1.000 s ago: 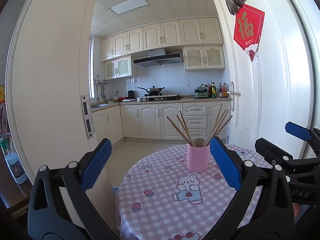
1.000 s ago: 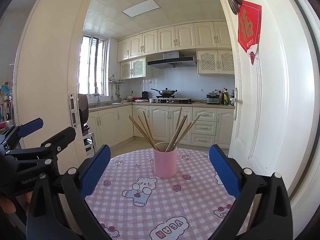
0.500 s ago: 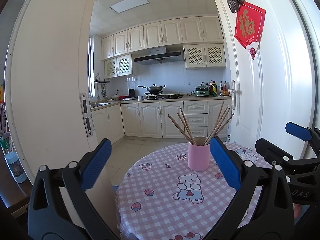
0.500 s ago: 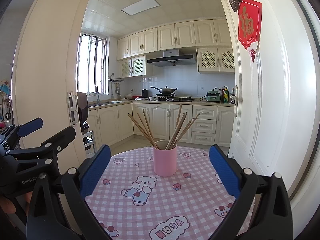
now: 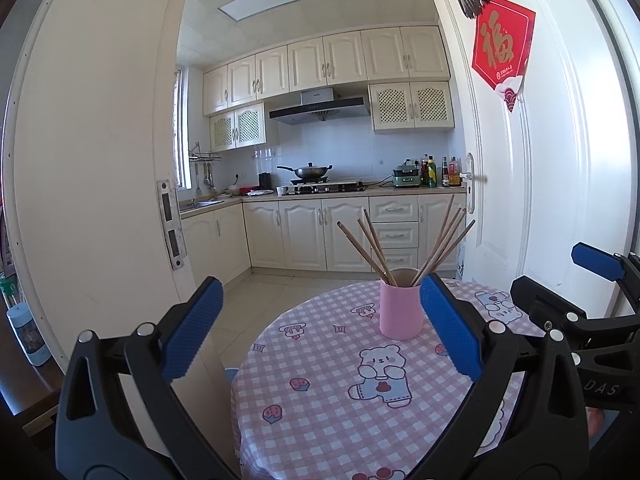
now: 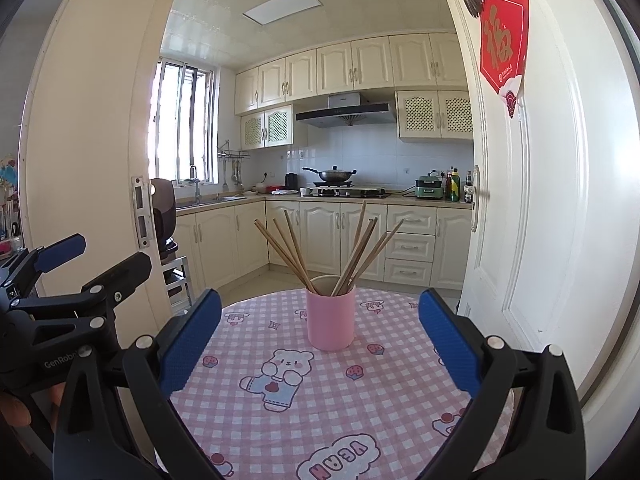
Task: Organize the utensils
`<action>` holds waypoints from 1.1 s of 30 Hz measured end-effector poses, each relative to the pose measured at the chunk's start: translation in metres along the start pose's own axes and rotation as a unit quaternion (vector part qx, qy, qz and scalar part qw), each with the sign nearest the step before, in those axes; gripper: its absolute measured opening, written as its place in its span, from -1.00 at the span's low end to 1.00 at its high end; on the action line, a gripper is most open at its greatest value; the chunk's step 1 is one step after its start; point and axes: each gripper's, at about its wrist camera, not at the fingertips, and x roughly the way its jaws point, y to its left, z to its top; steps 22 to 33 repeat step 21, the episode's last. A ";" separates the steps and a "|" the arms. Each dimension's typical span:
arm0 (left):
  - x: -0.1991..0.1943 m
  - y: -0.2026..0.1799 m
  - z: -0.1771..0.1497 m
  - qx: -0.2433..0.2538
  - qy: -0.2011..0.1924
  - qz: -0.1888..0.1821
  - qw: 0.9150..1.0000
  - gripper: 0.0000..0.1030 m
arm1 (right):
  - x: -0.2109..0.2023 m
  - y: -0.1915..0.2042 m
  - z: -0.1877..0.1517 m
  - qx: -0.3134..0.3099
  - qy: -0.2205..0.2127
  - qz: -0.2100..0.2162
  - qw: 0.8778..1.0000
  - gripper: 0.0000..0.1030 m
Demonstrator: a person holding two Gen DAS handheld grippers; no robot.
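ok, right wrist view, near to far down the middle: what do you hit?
Gap between the open right gripper jaws → bear print on the checked tablecloth → pink cup holding chopsticks → kitchen floor → base cabinets → stove with wok.

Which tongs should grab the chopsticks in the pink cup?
Probably the right tongs: the round pink cup of wooden chopsticks sits centred between their open blue pads. From the left tongs, also open, the cup sits off to the right, near their right pad.
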 end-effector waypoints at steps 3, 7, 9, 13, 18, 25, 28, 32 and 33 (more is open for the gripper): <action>0.003 -0.001 0.001 0.001 0.001 0.002 1.000 0.87 | 0.005 -0.001 0.001 0.000 0.001 0.002 1.000 0.85; 0.010 -0.001 0.000 0.001 0.005 0.004 1.000 0.87 | 0.012 -0.003 0.000 0.000 0.004 0.003 1.000 0.85; 0.014 -0.002 0.000 0.003 0.008 0.006 1.000 0.87 | 0.017 -0.004 -0.001 0.000 0.007 0.004 1.000 0.85; 0.022 -0.004 -0.001 0.005 0.014 0.010 1.000 0.87 | 0.026 -0.007 -0.003 0.002 0.013 0.006 1.000 0.85; 0.039 -0.007 -0.004 0.006 0.032 0.012 0.999 0.87 | 0.041 -0.010 -0.008 0.003 0.027 0.006 1.000 0.85; 0.051 -0.007 -0.008 0.005 0.047 0.011 0.999 0.87 | 0.052 -0.013 -0.012 0.006 0.040 0.009 0.999 0.85; 0.051 -0.007 -0.008 0.005 0.047 0.011 0.999 0.87 | 0.052 -0.013 -0.012 0.006 0.040 0.009 0.999 0.85; 0.051 -0.007 -0.008 0.005 0.047 0.011 0.999 0.87 | 0.052 -0.013 -0.012 0.006 0.040 0.009 0.999 0.85; 0.051 -0.007 -0.008 0.005 0.047 0.011 0.999 0.87 | 0.052 -0.013 -0.012 0.006 0.040 0.009 0.999 0.85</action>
